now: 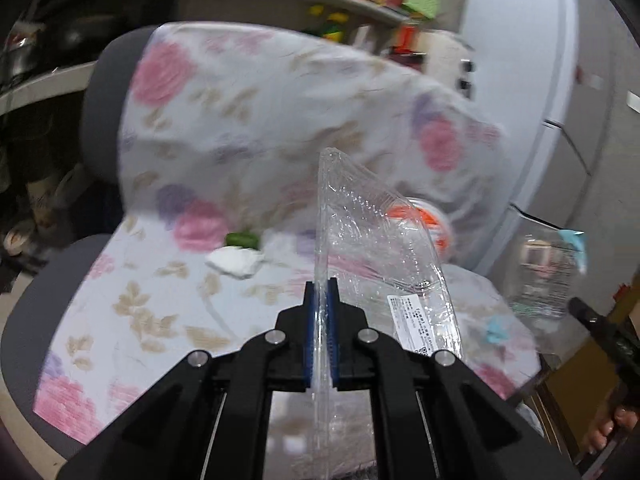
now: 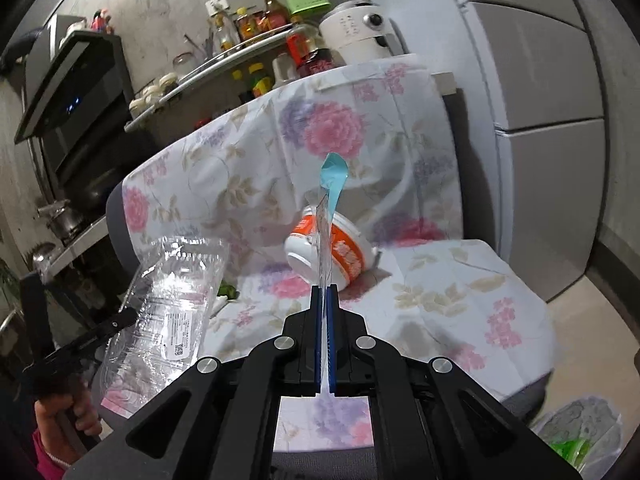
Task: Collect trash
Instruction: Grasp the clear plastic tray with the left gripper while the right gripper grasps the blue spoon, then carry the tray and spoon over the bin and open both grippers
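Left hand-held gripper (image 1: 321, 300) clamped on a clear plastic container (image 1: 380, 248), raised above the chair (image 2: 460, 292) with the flowered cover. Right hand-held gripper (image 2: 325, 300) pressed together on a thin clear wrapper with a blue tip (image 2: 332, 184), also lifted over the chair seat. Lying on the seat near the backrest: an orange and white cup (image 2: 340, 248) on its side, a white crumpled paper (image 1: 236, 262) and a small green piece (image 1: 242, 239) just beside it. Behind the chair, a shelf (image 2: 224, 60) full of bottles.
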Demonstrator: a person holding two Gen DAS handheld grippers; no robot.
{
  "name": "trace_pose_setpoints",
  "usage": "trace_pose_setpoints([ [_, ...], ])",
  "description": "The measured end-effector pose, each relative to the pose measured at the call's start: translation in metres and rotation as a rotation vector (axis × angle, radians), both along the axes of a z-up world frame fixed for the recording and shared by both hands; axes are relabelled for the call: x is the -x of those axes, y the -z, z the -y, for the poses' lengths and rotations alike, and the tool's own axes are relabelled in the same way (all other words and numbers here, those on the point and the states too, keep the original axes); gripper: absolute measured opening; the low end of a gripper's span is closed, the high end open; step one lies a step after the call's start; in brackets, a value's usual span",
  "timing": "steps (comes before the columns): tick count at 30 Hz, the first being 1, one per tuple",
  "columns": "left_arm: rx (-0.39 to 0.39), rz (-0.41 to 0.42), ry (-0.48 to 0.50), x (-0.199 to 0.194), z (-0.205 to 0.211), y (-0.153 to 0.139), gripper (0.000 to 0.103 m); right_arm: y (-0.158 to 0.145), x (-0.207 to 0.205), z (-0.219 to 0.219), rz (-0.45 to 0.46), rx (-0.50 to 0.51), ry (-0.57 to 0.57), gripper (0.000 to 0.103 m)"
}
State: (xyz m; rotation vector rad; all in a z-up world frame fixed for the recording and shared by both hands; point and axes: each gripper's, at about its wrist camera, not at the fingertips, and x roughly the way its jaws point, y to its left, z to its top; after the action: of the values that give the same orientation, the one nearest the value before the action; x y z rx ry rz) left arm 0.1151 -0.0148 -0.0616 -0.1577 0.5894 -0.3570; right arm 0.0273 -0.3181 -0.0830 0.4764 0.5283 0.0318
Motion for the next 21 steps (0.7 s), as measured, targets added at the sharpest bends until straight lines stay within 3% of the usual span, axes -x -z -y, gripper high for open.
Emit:
trace_pose_setpoints([
  [4, 0.029, 0.020, 0.094, 0.026, 0.048, 0.001, 0.003, 0.006, 0.038, 0.025, -0.030, 0.029, 0.062, 0.002],
  [10, 0.062, 0.013, 0.292, 0.059, 0.128, 0.016, 0.003, 0.015, 0.115, 0.086, -0.106, 0.062, 0.272, 0.002],
  [18, -0.004, 0.014, 0.579, 0.108, 0.234, 0.042, 0.004, 0.038, 0.200, 0.143, -0.212, 0.062, 0.530, 0.003],
  [21, -0.030, 0.013, 0.635, 0.119, 0.265, 0.057, 0.004, 0.056, 0.219, 0.156, -0.252, 0.039, 0.585, 0.003],
])
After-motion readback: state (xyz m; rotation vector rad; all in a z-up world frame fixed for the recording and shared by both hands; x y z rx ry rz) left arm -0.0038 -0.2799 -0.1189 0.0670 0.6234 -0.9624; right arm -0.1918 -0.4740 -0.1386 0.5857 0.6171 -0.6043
